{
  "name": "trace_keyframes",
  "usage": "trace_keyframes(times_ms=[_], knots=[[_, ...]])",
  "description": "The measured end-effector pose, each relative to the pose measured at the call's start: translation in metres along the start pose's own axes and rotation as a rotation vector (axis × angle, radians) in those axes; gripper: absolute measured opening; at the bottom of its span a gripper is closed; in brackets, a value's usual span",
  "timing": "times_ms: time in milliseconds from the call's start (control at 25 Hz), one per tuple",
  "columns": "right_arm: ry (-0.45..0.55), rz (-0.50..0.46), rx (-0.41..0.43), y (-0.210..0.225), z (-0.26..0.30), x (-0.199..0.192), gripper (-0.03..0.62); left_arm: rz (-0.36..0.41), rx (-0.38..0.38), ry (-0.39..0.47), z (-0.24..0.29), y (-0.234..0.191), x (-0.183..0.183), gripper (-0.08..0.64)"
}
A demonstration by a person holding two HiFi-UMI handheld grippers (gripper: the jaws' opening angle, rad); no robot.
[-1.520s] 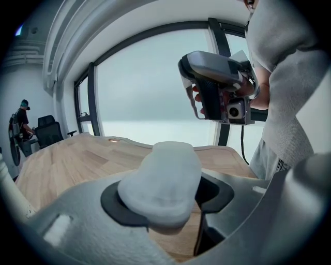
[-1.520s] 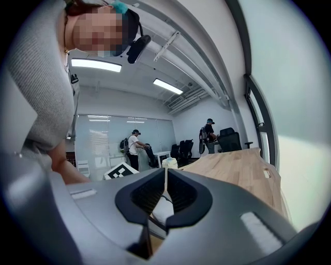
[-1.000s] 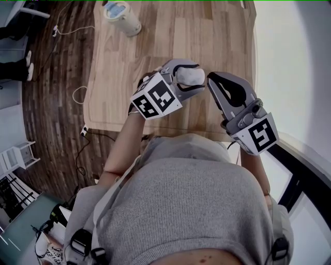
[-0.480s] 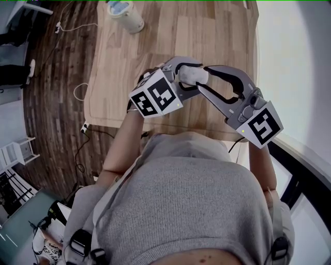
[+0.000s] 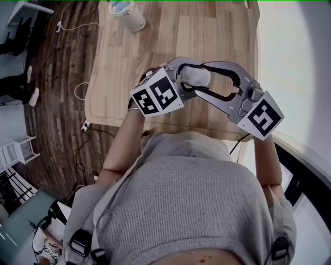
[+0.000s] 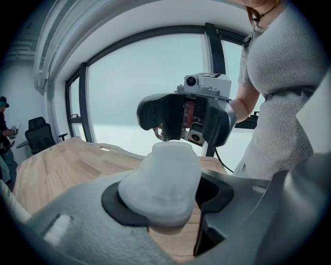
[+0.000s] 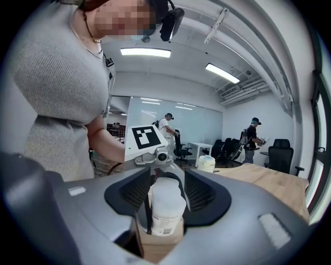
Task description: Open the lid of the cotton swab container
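Observation:
In the head view a white frosted cotton swab container (image 5: 195,75) is held over the wooden table (image 5: 155,41) near its front edge. My left gripper (image 5: 187,78) is shut on its body, and the container (image 6: 160,189) fills the gap between those jaws. My right gripper (image 5: 202,76) comes in from the right. Its jaws have just been opening and now stand wide around the container's lid end (image 7: 166,207), with a gap on each side. From the left gripper view, the right gripper (image 6: 183,116) faces me just beyond the container's top.
A second white container (image 5: 124,13) stands at the far end of the table. A cable (image 5: 77,93) lies on the dark floor at the left. Office chairs and two people (image 7: 253,132) are in the background, and a large window is on the right.
The right gripper has swung left toward the container, and its jaws have gone from shut to wide around the container's end. The left gripper has kept its hold and place.

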State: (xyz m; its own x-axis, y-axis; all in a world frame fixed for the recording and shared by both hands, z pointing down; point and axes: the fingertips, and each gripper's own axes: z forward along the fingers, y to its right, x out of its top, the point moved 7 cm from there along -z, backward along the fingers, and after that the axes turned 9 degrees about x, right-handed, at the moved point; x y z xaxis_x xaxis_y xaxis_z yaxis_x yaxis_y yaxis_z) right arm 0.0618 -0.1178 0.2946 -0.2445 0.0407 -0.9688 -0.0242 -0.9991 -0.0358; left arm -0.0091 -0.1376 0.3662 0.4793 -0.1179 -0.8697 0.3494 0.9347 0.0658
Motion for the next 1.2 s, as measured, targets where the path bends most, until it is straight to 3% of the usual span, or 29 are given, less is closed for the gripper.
trace_keyframes(times_ms=[560,1200], knots=[[-0.105,-0.068,0.103,0.003,0.013,-0.01,0.206,0.009,-0.025,-0.006,-0.001,0.003,0.003,0.252],[-0.084,-0.047,0.169,0.008,0.019,-0.009,0.206,0.041,-0.013,0.011,-0.005,0.001,0.005,0.249]])
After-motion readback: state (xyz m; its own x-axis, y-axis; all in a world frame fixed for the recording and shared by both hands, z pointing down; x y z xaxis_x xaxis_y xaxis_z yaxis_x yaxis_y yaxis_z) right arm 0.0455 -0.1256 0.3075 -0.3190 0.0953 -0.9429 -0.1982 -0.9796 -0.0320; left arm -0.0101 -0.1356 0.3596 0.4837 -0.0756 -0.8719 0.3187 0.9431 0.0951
